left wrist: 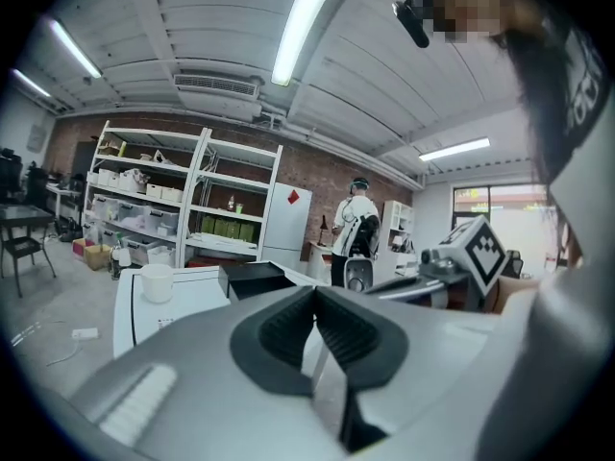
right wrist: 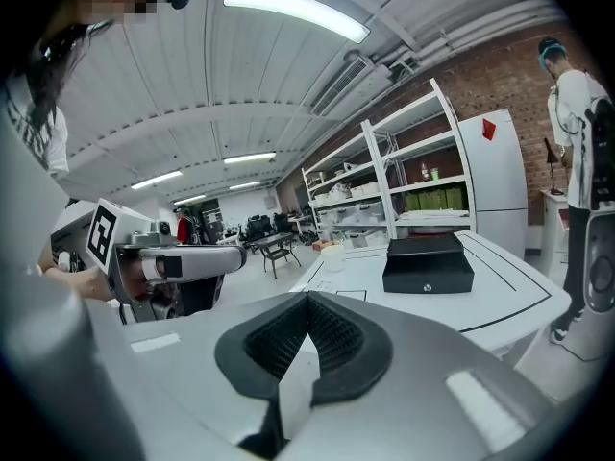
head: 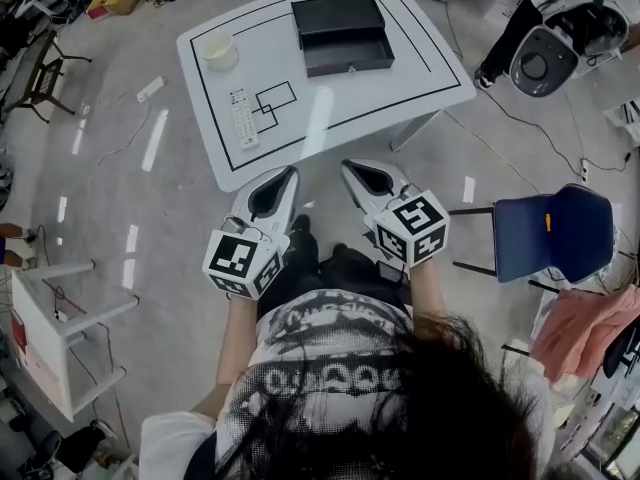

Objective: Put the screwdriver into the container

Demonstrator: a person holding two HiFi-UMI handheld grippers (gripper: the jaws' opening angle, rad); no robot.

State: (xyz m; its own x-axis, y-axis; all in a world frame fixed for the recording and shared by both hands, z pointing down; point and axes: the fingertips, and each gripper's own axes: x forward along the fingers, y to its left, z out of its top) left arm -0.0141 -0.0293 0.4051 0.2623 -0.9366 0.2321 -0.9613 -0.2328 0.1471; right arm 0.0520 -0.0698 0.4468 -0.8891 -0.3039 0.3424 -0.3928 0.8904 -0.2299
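Approach stage: my left gripper and right gripper, closed empty, below the table; next, I must locate the screwdriver.

The left gripper and the right gripper were held side by side, pointing forward, each with its jaws closed on nothing.

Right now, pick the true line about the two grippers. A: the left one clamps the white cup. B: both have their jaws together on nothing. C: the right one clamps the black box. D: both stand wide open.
B: the left gripper and the right gripper each show jaws meeting with nothing between them, while the white cup and the black box sit on the white table, apart from both.
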